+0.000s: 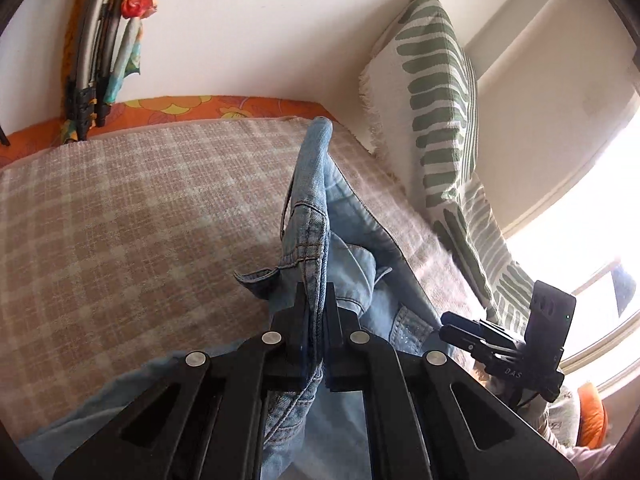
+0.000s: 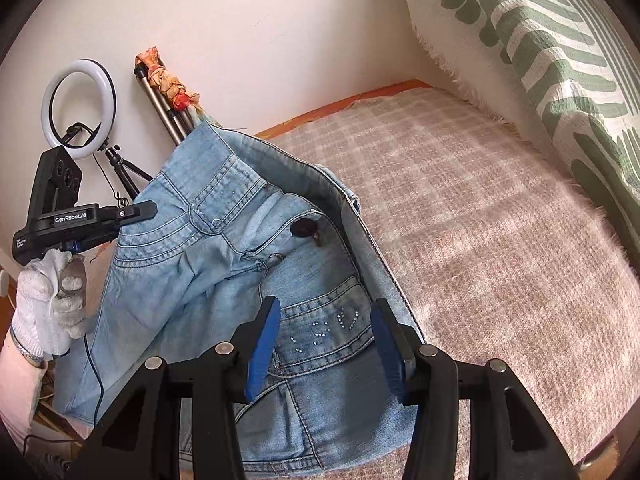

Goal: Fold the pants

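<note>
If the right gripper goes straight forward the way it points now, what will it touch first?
Most likely the jeans: the right gripper is open, pointing down at the back pocket with its studs, which lies between the fingers. Depth is unclear, but nothing else seems to be in the way.

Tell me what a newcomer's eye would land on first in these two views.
First, the light blue jeans, lying on the checked blanket with their waistband lifted at the left, where the left gripper is shut on the denim. Next, the right gripper, blue pads open, above the back pocket with its rhinestone studs. Then the green-and-white patterned cushion against the wall at the right.
</note>
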The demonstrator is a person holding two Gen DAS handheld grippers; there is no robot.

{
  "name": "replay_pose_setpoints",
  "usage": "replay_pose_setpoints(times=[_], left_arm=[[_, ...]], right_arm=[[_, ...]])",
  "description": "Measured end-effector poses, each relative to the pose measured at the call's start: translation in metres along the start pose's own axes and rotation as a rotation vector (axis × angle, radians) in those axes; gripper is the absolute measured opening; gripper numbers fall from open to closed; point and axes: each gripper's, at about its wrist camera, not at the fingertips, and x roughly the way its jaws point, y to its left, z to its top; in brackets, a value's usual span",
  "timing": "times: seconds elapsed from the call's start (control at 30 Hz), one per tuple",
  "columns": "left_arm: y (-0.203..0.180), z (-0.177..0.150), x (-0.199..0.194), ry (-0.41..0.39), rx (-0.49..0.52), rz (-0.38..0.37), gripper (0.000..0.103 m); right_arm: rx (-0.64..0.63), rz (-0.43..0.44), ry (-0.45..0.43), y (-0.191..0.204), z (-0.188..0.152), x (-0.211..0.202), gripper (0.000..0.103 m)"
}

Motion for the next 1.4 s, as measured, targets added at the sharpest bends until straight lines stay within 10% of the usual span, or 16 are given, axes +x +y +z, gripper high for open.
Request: replay_pose_setpoints(times=[0.43,0.77,1.03,1.23,1.4], left_arm=[[-0.106,-0.089,0.055,0.188,0.282,-0.021,0.003],[-0.111,-0.110,0.062,0.243,0.260,0.013,0.007],[-0.056,-0.132,-0.050,0.105,0.193,0.179,0.014],[0.005,-0.175,-0.095,0.120,0.060,0.307,0.014],[-0.012,-0.206,-0.094,0.146,0.149,0.351,0.016]], right_arm=[[0.252,0.341,-0.037,-0.030,0.004,-0.006,0.075],[0.275,0.253,0.037,-0.042,-0.008,0.007,0.071],[0.139,0.211,0.117,-0.034,-0.033,0.003,0.069],[0.089,0.139,0.168,-0.030,-0.039,0.015,0.038],[0.032,0.073,0.132,-0.026,-0.027,0.008,0.005]])
